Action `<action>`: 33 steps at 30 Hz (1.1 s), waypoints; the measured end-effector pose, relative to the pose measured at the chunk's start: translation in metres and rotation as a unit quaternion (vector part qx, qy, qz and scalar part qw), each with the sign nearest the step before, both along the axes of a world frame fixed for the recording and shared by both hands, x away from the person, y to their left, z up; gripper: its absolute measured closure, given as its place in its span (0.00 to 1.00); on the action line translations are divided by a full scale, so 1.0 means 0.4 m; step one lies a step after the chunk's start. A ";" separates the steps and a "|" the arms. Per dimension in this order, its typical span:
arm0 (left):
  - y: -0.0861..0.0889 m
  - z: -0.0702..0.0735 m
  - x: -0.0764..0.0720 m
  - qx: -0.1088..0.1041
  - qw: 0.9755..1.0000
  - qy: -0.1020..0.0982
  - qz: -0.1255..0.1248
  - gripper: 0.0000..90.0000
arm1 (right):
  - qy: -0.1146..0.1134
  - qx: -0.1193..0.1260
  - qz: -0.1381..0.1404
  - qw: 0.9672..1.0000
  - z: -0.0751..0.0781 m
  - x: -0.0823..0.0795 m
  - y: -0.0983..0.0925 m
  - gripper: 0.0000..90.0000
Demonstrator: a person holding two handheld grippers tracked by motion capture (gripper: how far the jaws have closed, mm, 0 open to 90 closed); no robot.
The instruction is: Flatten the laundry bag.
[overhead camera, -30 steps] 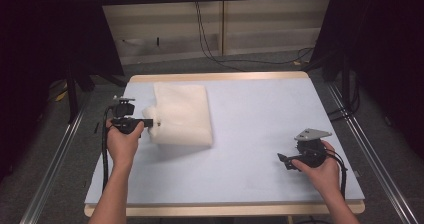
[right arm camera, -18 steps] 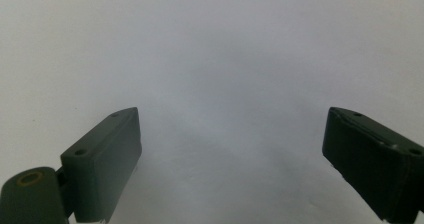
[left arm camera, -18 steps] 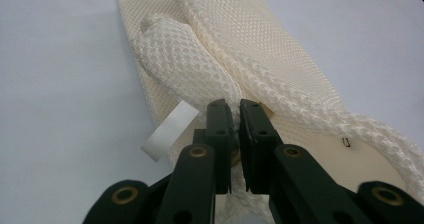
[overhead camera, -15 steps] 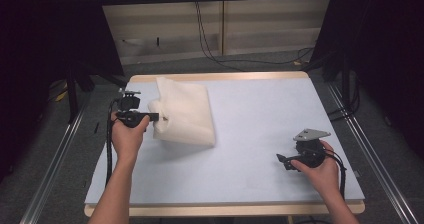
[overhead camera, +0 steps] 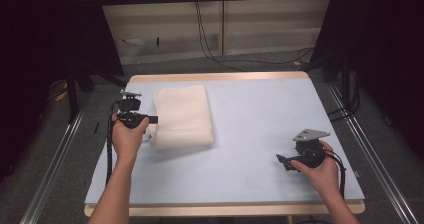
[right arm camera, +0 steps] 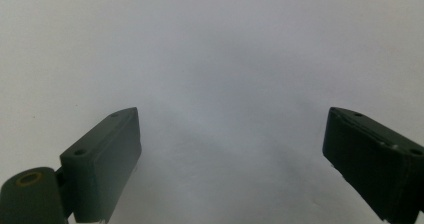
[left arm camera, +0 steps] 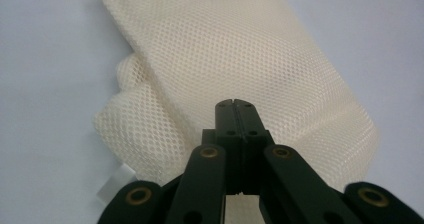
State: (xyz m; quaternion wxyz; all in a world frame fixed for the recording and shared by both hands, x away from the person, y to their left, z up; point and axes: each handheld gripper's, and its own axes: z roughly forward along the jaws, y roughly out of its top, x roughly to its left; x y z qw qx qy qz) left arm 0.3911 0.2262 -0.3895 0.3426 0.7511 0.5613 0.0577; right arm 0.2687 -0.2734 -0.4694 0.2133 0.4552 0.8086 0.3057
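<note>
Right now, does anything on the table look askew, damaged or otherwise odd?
Mostly tidy. The cream mesh bag lies flat but slightly skewed to the table edges, and its near-left corner is bunched and folded up, with a small white tag poking out beside it. No tears or spills visible.

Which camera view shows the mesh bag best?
The left gripper view: the mesh bag is close, its weave clear. The high view shows its whole outline, small, on the table. The right gripper view gives bare table.

This looks like a lab or test room. A plain work table (overhead camera: 260,99) stands between metal rails (overhead camera: 50,169), with dark curtains (overhead camera: 50,29) at both sides and cables (overhead camera: 210,39) at the top centre.
</note>
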 end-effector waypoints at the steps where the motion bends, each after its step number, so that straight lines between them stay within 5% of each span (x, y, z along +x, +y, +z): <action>1: -0.001 -0.007 0.002 0.003 1.000 0.003 0.000 1.00 | 0.001 0.000 0.001 1.000 0.000 0.000 0.000 0.09; 3: 0.001 -0.015 0.004 0.015 1.000 0.004 0.006 0.99 | 0.005 0.002 -0.001 1.000 0.000 -0.001 0.002 0.09; 5: 0.011 -0.020 0.005 0.042 0.999 -0.004 0.028 0.83 | 0.004 0.000 0.000 1.000 -0.001 -0.002 0.003 0.09; 12: 0.076 -0.073 0.008 0.048 0.996 0.001 0.077 0.62 | 0.003 -0.002 0.000 1.000 -0.001 -0.002 0.003 0.09; 17: 0.091 -0.122 0.020 0.032 0.994 0.024 0.104 0.46 | 0.003 -0.004 0.003 1.000 -0.002 0.000 0.004 0.09; 22: 0.092 -0.146 0.027 -0.003 0.994 0.034 0.103 0.34 | 0.006 -0.006 -0.001 1.000 -0.003 -0.001 0.004 0.09; 26: 0.086 -0.152 0.033 -0.014 0.994 0.038 0.099 0.43 | 0.006 -0.006 0.004 1.000 -0.005 -0.001 0.005 0.09; 30: 0.075 -0.141 0.031 -0.013 0.995 0.029 0.091 0.74 | 0.006 -0.007 0.004 1.000 -0.005 0.000 0.005 0.09; 33: 0.071 -0.128 0.031 -0.006 0.996 0.026 0.086 0.86 | 0.006 -0.008 0.007 1.000 -0.006 0.000 0.007 0.09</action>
